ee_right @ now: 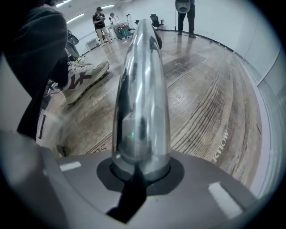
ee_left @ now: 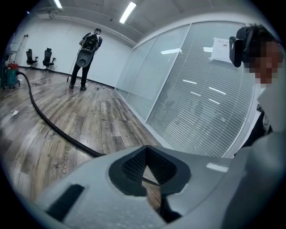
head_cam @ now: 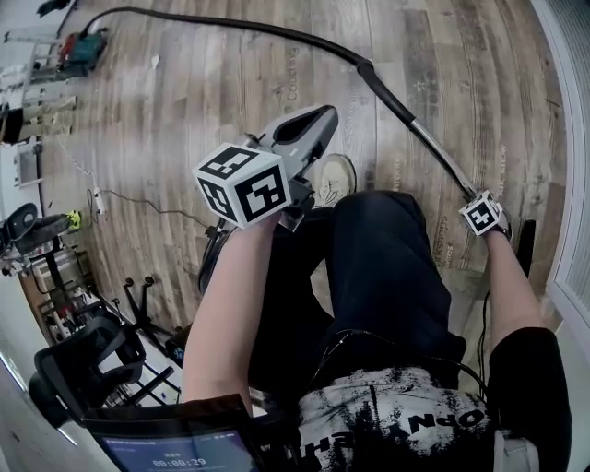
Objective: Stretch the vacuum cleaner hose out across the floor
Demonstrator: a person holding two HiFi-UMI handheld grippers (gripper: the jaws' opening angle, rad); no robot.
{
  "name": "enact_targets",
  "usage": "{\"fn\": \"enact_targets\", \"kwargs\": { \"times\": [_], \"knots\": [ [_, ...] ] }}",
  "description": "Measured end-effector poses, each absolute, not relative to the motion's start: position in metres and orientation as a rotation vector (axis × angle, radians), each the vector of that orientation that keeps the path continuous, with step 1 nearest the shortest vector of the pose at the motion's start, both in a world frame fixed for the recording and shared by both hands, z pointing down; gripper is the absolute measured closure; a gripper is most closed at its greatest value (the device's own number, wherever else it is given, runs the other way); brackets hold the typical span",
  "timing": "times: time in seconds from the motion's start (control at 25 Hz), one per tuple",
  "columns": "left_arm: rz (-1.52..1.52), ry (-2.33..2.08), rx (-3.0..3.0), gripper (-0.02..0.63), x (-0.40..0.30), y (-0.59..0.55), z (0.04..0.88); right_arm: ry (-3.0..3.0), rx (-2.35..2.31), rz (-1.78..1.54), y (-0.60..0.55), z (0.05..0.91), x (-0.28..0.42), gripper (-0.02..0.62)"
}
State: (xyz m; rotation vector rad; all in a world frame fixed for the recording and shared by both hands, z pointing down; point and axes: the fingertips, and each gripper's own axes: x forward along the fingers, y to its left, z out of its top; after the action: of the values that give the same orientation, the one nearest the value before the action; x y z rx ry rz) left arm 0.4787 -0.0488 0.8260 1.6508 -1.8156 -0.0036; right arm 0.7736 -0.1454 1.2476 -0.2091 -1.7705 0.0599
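Note:
A black vacuum hose (head_cam: 230, 25) runs from the vacuum cleaner (head_cam: 81, 51) at the far left across the wood floor to a chrome wand (head_cam: 433, 147). My right gripper (head_cam: 493, 221) points steeply down at the right, and its jaws are shut on the wand (ee_right: 142, 89), which stands up out of the right gripper (ee_right: 140, 167). My left gripper (head_cam: 318, 120) is held up in the middle, shut and empty. In the left gripper view the closed left gripper (ee_left: 149, 172) looks over the hose (ee_left: 44, 120) toward the vacuum cleaner (ee_left: 10, 76).
A glass wall with blinds (ee_left: 201, 89) lines the right side. A person (ee_left: 87, 51) stands far down the room near office chairs (ee_left: 31, 57). My shoe (ee_right: 85, 76) is beside the wand. Stands and cables (head_cam: 46, 249) crowd the left edge.

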Motion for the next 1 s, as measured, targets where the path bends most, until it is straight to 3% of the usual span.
{"fn": "enact_targets", "kwargs": {
  "times": [0.24, 0.36, 0.4, 1.0],
  "knots": [
    [-0.044, -1.83, 1.641, 0.606, 0.479, -0.046, 0.827, -1.777, -0.202, 0.039, -0.147, 1.25, 0.775, 0.533],
    [-0.064, -1.836, 1.64, 0.606, 0.479, -0.047, 0.824, -1.767, -0.245, 0.107, -0.141, 1.251, 0.775, 0.407],
    [-0.064, -1.836, 1.642, 0.606, 0.479, -0.047, 0.824, -1.763, -0.266, 0.088, -0.141, 1.252, 0.775, 0.4],
    [-0.057, -1.831, 1.651, 0.606, 0.479, -0.047, 0.824, -1.691, -0.319, 0.06, -0.131, 1.257, 0.802, 0.385]
  ]
}}
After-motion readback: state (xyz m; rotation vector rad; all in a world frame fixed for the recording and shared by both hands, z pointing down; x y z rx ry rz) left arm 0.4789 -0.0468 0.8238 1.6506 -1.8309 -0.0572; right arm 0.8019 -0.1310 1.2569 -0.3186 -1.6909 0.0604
